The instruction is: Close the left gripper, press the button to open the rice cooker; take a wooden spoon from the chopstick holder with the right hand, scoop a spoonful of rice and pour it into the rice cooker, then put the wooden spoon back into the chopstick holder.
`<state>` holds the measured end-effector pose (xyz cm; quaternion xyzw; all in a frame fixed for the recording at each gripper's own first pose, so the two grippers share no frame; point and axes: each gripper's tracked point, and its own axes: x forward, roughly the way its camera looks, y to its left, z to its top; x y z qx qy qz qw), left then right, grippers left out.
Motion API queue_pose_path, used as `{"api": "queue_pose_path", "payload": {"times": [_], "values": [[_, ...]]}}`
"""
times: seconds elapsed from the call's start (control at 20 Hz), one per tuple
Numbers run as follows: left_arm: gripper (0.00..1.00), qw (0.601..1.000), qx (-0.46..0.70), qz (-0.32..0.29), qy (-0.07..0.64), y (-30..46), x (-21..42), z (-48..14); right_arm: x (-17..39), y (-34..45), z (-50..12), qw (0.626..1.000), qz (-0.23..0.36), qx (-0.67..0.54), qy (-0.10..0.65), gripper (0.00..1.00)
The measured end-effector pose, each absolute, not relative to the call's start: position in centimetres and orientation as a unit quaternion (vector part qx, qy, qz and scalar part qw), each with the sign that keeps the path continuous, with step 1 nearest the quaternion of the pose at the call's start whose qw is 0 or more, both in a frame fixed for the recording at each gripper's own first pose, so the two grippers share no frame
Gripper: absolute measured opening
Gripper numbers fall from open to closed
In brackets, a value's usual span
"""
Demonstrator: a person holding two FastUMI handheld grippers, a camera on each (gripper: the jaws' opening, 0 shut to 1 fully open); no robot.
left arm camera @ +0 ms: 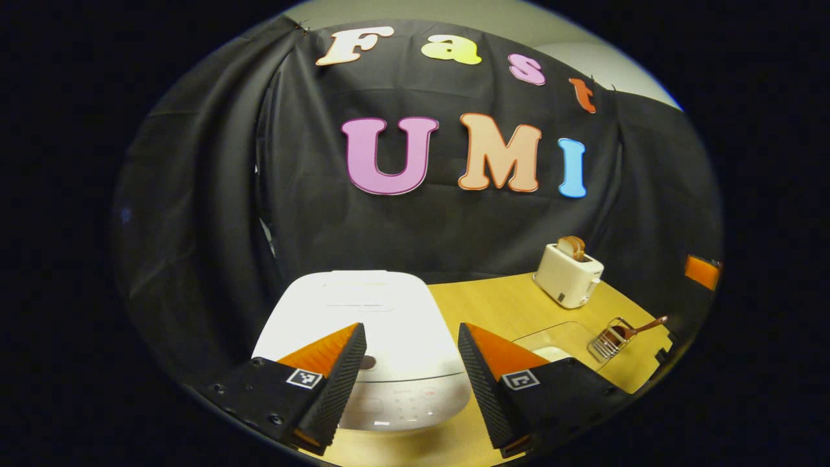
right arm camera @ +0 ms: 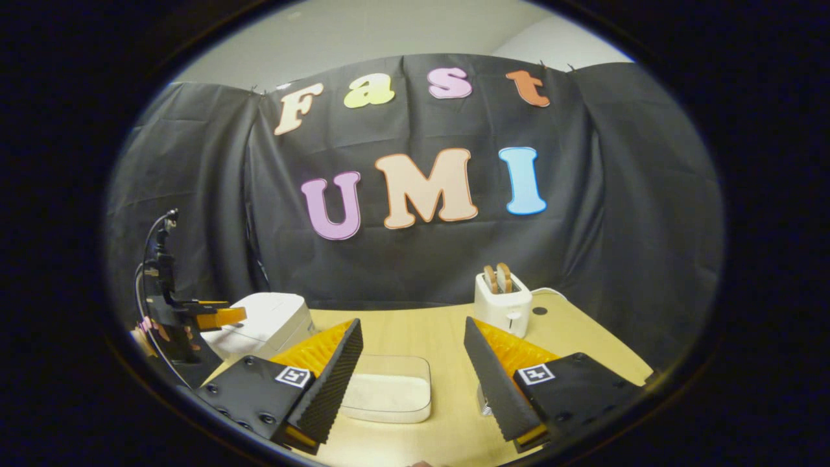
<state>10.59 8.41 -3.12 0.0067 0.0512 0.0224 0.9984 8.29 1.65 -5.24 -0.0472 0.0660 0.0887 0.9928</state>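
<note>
The white rice cooker (left arm camera: pixel 373 337), lid down, sits at the table's (left arm camera: pixel 493 301) left end under the left gripper (left arm camera: pixel 408 383), jaws apart, while the right gripper view shows the right gripper (right arm camera: pixel 412 383), likewise spread, above the clear rice container (right arm camera: pixel 389 389), and the left gripper view shows the wooden spoon (left arm camera: pixel 639 327) lying in the wire chopstick holder (left arm camera: pixel 609 340).

Both grippers are showing the same build: the left gripper (left arm camera: pixel 408 376) and right gripper (right arm camera: pixel 412 379) are each wearing black ribbed pads, orange finger wedges, black screwed bases and small square black-and-white markers. A black cable (right arm camera: pixel 150 246) is looping above the far-left gripper body.
</note>
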Motion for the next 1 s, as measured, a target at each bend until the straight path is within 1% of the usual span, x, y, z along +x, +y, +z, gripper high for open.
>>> {"api": "queue_pose_path", "payload": {"times": [0.2,0.3,0.6,1.0], "values": [[0.93,0.999,0.0,-0.01,0.045,4.3,8.2,-2.4,6.9,0.5,-5.3,0.993,0.083,-0.046,0.064,0.99],[0.94,0.999,0.005,-0.01,0.043,3.3,7.2,-2.3,6.4,-0.4,-5.4,0.995,0.073,-0.041,0.06,0.99],[0.94,0.998,0.002,-0.01,0.054,1.2,5.4,-3.5,5.9,-2.7,-5.5,0.997,0.054,-0.018,0.061,0.99],[0.95,0.998,-0.007,0.008,0.054,1.9,5.5,-3.5,5.6,-3.2,-5.6,0.997,0.045,-0.026,0.063,0.99]]}}
